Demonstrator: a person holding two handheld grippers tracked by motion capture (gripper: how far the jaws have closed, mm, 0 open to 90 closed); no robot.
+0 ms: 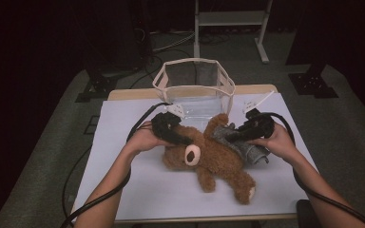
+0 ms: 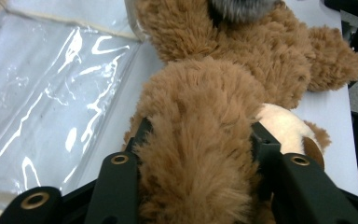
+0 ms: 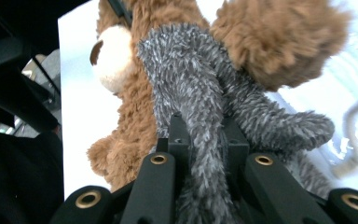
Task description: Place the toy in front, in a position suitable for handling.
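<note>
A white table (image 1: 138, 190) carries everything here. At its far edge stands a clear plastic bag (image 1: 195, 92) with a cream rim, open at the top; nothing can be made out inside it. Just in front of the bag lies a brown teddy bear (image 1: 214, 159), fluffy, with a cream muzzle and cream foot pads, sprawled across the middle of the table. A grey fuzzy cloth (image 1: 247, 147) drapes over the bear on the person's right side. The left gripper (image 1: 183, 137) is clamped on one of the bear's brown limbs, fur bulging between the jaws. The right gripper (image 1: 228, 136) is pinching the grey cloth, its jaws closed tight on a fold.
</note>
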